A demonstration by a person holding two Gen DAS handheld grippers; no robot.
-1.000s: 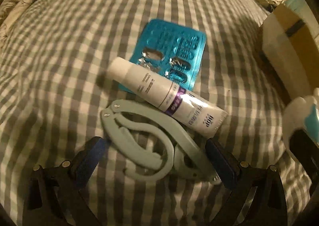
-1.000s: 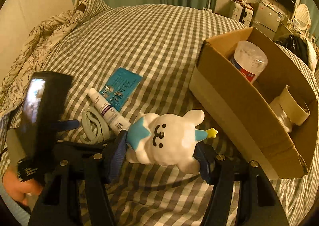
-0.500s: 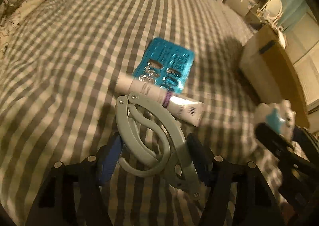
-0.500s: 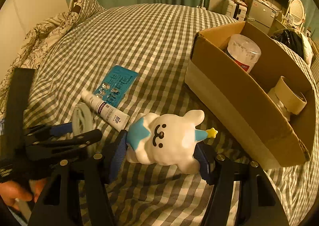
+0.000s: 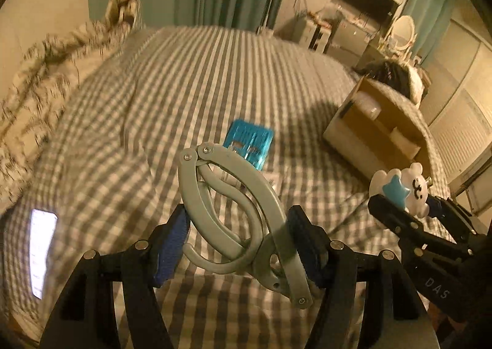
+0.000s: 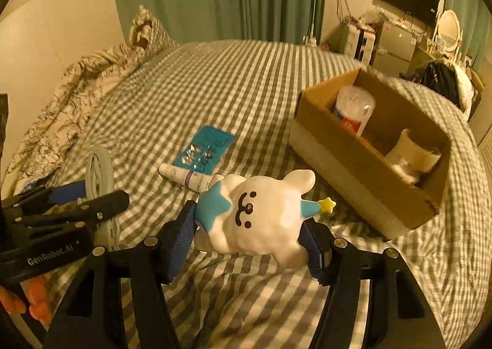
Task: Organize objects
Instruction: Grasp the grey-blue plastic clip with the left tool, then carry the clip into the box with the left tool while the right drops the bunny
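I see the checked bed [image 6: 246, 78] under everything, and on it, off to my right, the open cardboard box [image 6: 363, 176]; it holds a clear lidded tub [image 6: 353, 109] at its far end and a white cup-like thing [image 6: 412, 155] nearer, with free room between them. My right gripper [image 6: 249, 235] has its jaws clamped on the white bunny toy [image 6: 261, 216], held above the bed short of the box. My left gripper [image 5: 236, 244] has its jaws clamped on the grey plastic clip [image 5: 233, 207], also lifted. On the bed lie the blue blister pack [image 6: 204, 149] and the white tube [image 6: 187, 178], touching each other. My worry is that the round, glossy toy slips sideways from the pads, or both grippers crowd the box opening and knock the tub over
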